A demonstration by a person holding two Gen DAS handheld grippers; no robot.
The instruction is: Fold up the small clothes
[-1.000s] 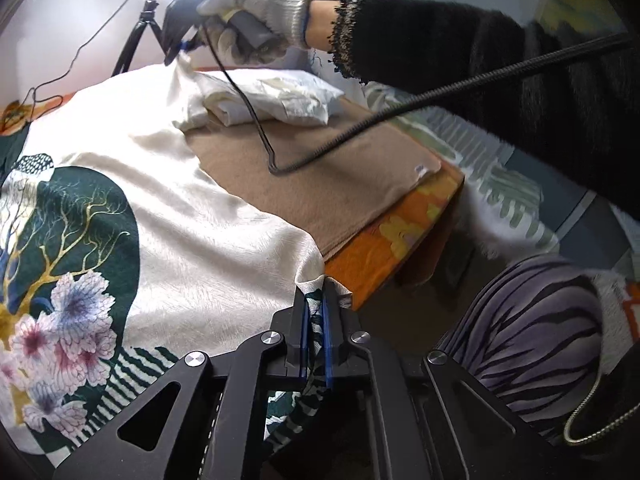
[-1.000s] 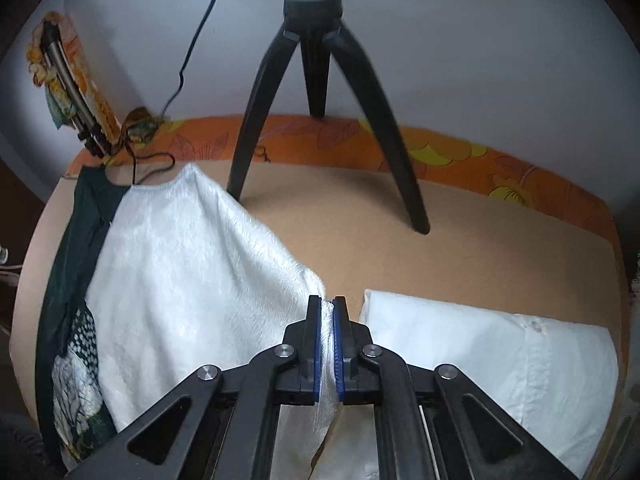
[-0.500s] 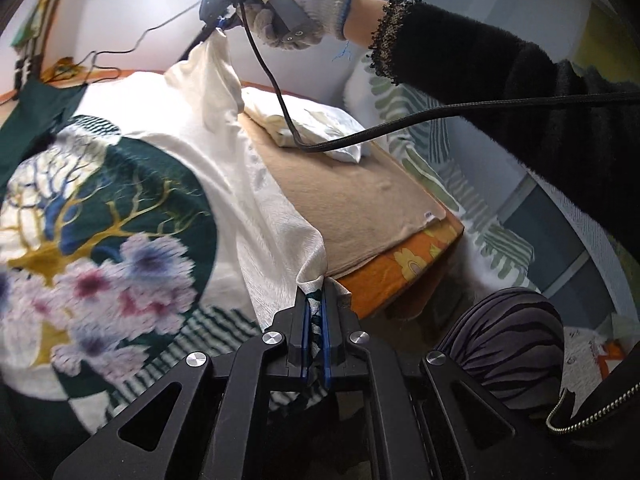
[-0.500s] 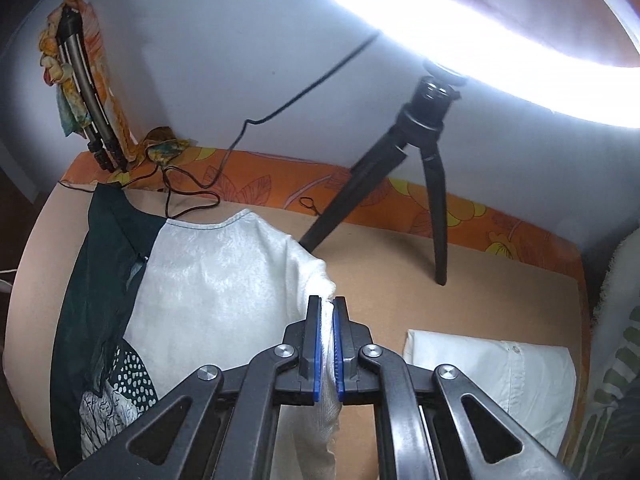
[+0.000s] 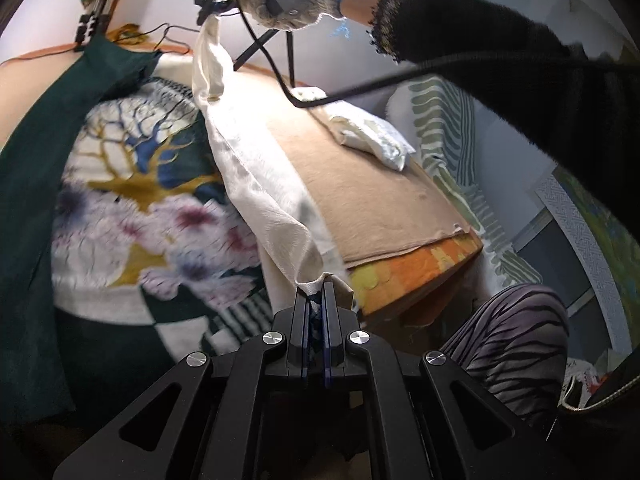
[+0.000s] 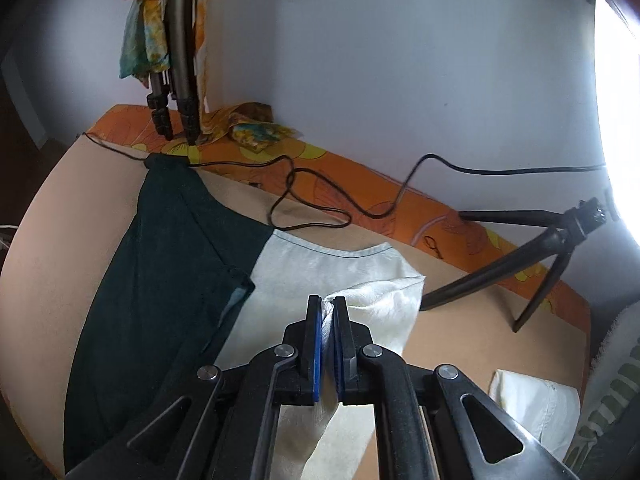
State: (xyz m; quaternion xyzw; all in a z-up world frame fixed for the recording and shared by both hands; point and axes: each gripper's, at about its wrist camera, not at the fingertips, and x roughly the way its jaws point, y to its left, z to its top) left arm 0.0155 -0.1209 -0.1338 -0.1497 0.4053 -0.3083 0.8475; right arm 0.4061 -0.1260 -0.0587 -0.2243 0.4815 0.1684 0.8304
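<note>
A printed garment [image 5: 132, 208], dark green with a gold tree and pale flowers and a cream underside, lies on the tan table. My left gripper [image 5: 316, 292] is shut on its near right corner. My right gripper [image 6: 328, 308] is shut on the far right corner and shows in the left wrist view [image 5: 212, 4], raised high. The cream edge [image 5: 260, 176] hangs taut between both grippers, lifted off the table and turned over toward the left. In the right wrist view the garment [image 6: 168, 264] shows dark green and cream below the fingers.
A folded white garment [image 5: 368, 132] lies at the table's far right; it also shows in the right wrist view [image 6: 536, 408]. A black tripod [image 6: 520, 256] and a black cable [image 6: 312, 204] stand at the back. A striped cushion [image 5: 508, 340] sits beyond the table's right edge [image 5: 420, 268].
Both grippers have lifted the garment's right edge higher and carried it leftward. The printed front now shows more, and the tan table at right is uncovered.
</note>
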